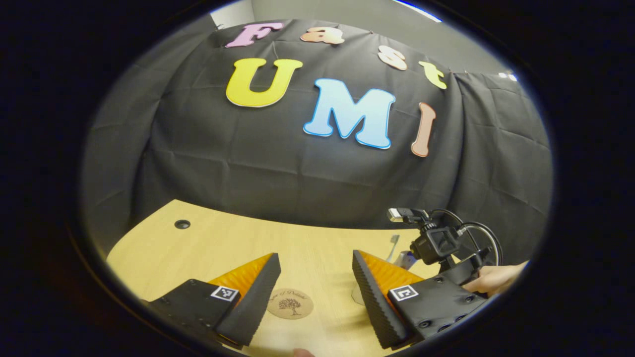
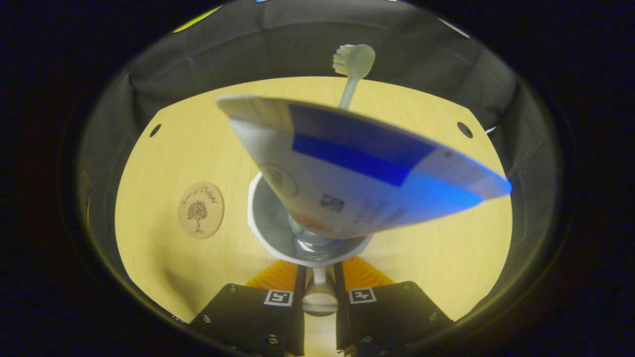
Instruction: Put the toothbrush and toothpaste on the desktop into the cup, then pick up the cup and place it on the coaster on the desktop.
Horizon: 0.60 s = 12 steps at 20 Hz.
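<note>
A pale wooden desktop [image 2: 426, 258] with small round cable holes near its back corners carries a round wooden coaster [image 2: 201, 209] with a tree design and, just beside the coaster, a white cup [image 2: 265, 233] standing upright on the wood.

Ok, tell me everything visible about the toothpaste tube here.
In the right gripper view the toothpaste tube is a soft white tube with a blue band and small print. It stands cap-down in the white cup, its flat crimped end fanning up toward the camera. The right claw is closed on the cap end. The toothbrush rises behind it.
</note>
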Tool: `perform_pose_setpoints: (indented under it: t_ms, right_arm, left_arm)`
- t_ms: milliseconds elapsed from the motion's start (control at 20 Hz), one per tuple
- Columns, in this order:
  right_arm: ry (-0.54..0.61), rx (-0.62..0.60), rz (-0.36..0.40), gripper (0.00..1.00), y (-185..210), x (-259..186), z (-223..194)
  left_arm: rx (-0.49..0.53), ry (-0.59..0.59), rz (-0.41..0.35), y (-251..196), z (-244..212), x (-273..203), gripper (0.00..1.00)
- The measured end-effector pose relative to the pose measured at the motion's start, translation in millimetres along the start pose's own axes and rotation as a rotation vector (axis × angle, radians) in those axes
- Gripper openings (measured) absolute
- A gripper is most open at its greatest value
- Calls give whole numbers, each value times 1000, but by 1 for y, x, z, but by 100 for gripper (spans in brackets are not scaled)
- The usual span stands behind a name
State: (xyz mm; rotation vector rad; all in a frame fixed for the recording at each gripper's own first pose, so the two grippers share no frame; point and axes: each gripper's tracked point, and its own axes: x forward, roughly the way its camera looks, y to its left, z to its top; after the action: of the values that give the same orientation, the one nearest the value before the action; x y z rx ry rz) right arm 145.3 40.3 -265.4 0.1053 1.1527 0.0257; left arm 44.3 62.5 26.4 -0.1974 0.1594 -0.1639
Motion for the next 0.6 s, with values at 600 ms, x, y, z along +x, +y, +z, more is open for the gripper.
perform_pose_setpoints:
  t_ms: [600]
  right_arm:
    - [-8,-28,54,25,63,-12,-4]
  left_arm:
    - [17,-8,31,41,5,-38,94]
